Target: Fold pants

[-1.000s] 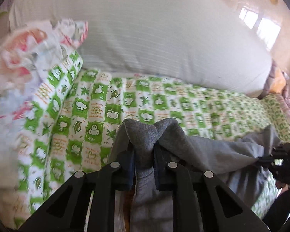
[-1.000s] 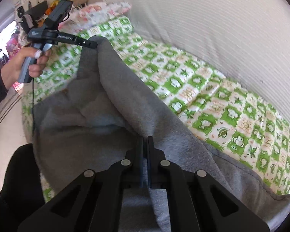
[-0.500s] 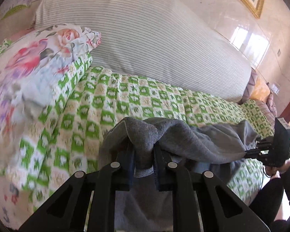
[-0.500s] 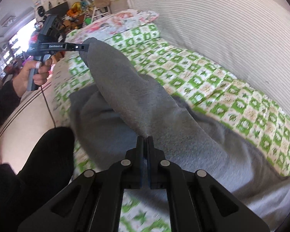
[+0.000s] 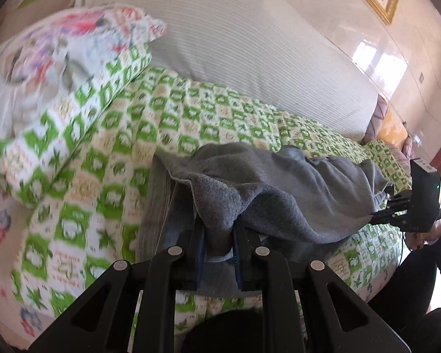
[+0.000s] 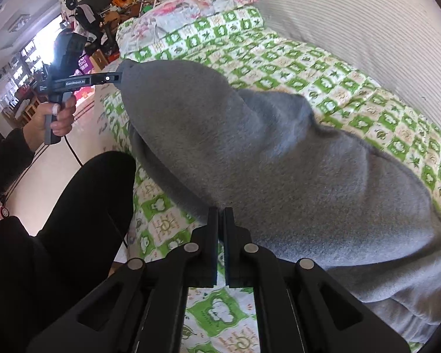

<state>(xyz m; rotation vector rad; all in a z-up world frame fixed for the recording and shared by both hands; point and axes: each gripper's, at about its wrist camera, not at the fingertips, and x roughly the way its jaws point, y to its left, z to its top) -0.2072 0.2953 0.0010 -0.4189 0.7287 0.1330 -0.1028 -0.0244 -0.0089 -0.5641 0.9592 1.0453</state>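
Observation:
The grey pants (image 5: pixel 279 194) hang stretched between my two grippers, sagging onto the green checked bed sheet (image 5: pixel 191 117). My left gripper (image 5: pixel 219 229) is shut on a bunched fold of one end. Across the bed, that same left gripper (image 6: pixel 121 77) pinches the far corner of the pants (image 6: pixel 250 153), with a hand (image 6: pixel 56 117) on its handle. My right gripper (image 6: pixel 219 210) is shut on the near edge of the fabric. From the left wrist, the right gripper (image 5: pixel 376 210) grips the other end at the far right.
A large striped bolster (image 5: pixel 250 44) runs along the back of the bed. A floral pillow (image 5: pixel 58 44) lies at the left end. The person's leg in black trousers (image 6: pixel 82 206) stands against the bed's near edge. A cluttered room lies beyond.
Both grippers have drawn back from the bolster toward the bed's near edge and sunk a little. The pants came with them and now drape lower over the sheet. Both grips held.

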